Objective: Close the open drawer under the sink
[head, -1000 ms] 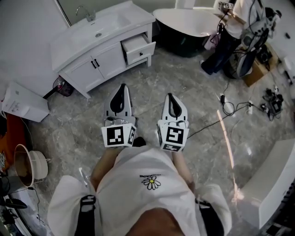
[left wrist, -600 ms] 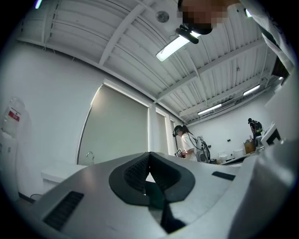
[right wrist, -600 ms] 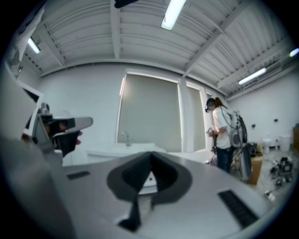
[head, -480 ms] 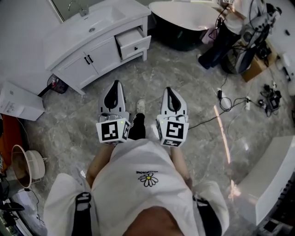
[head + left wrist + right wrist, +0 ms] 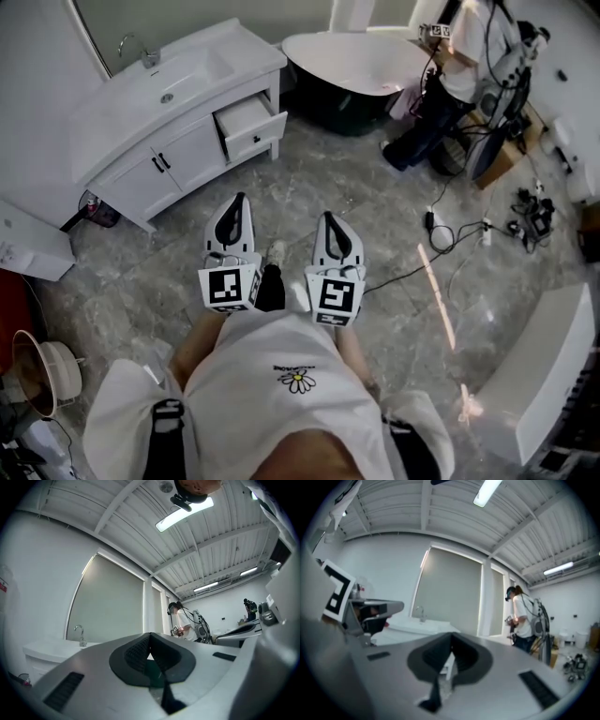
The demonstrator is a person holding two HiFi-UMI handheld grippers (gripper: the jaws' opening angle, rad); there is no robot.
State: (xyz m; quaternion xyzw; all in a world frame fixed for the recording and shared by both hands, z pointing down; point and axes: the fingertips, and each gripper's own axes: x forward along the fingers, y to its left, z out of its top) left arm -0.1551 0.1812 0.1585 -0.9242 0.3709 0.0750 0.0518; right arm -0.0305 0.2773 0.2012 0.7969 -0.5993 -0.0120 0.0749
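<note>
Far left in the head view stands the white cabinet (image 5: 131,178) that carries the sink (image 5: 178,80), with its two doors closed. At the cabinet's right end the drawer (image 5: 251,127) sticks out, its front well proud of the cabinet face and a small dark pull (image 5: 254,139) in the middle of it. The drawer is well apart from both tools, up and to the left of them across bare floor (image 5: 150,272), so the step in hand looks like the approach, with the push not yet begun. The left tongs (image 5: 238,201) are clenched on nothing, tips together, held just in front of the person's body and pointing roughly level. The right tongs (image 5: 328,218), just beside them, also look clenched and empty. Clenched tips suit this job, since a push needs no grasp. It would be best to step close and square up to the drawer front rather than reaching in from the side. Either set of tips, probably the left as it is nearer, can then be laid flat on the front just beside the pull. The push should run straight along the drawer's travel so it does not skew, easing off as the front comes flush. Further right are a dark bathtub (image 5: 352,61) and a cable (image 5: 412,270) trailing over the floor, which is worth stepping clear of.
</note>
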